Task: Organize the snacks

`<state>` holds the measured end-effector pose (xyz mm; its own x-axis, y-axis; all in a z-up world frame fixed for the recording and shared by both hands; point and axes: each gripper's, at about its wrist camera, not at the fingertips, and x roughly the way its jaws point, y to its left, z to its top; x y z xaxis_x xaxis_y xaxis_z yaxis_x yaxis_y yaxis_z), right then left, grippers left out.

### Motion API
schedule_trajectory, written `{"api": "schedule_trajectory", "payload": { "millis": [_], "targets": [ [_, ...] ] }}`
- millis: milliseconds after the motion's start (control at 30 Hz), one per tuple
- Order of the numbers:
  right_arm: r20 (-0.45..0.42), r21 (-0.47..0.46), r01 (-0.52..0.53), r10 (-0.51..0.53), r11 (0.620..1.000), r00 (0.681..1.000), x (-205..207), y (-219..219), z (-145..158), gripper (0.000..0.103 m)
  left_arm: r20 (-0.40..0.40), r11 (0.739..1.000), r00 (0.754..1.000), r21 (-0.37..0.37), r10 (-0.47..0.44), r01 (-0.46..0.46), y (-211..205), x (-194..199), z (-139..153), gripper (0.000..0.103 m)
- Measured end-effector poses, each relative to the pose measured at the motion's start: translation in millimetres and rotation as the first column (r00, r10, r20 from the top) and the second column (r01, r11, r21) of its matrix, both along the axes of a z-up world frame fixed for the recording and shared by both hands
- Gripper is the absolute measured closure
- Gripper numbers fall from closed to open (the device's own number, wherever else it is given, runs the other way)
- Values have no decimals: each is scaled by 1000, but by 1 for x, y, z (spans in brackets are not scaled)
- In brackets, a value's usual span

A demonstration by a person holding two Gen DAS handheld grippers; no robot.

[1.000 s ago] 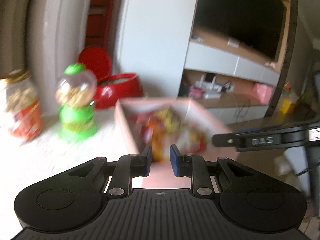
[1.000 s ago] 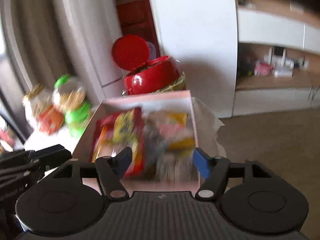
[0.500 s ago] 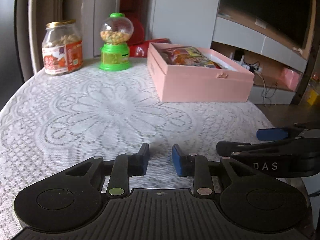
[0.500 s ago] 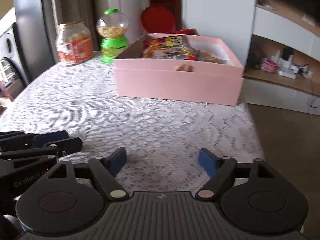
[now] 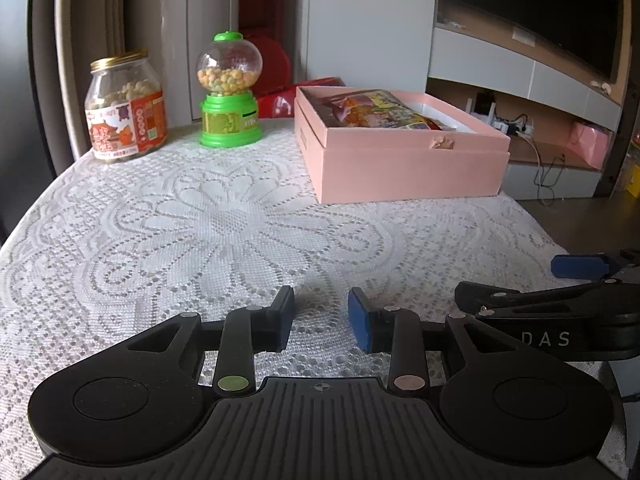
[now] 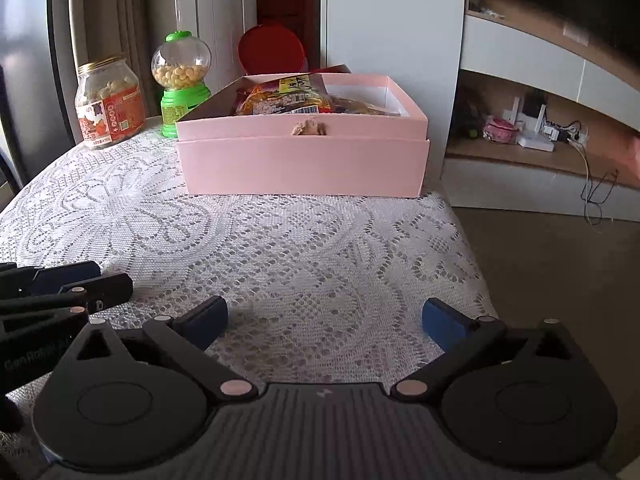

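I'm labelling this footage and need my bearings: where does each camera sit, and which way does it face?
Left wrist: on the left gripper, looking forward and down across the lace tablecloth at the pink box; the right gripper shows at its right edge.
Right wrist: on the right gripper, facing the pink box head-on; the left gripper shows at left.
Shared: box, glass jar, green candy dispenser, tablecloth.
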<state>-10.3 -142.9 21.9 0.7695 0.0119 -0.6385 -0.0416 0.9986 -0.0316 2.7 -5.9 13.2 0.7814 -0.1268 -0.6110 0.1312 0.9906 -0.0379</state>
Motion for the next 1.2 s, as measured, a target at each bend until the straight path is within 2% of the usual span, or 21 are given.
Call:
{"api": "schedule_trajectory", "payload": {
  "millis": [1200],
  "targets": [
    [-1,6,-1,1,1000,1000,1,0,0,0,1,1000,1000,12,-3,3,-1,-1,0,68]
  ]
}}
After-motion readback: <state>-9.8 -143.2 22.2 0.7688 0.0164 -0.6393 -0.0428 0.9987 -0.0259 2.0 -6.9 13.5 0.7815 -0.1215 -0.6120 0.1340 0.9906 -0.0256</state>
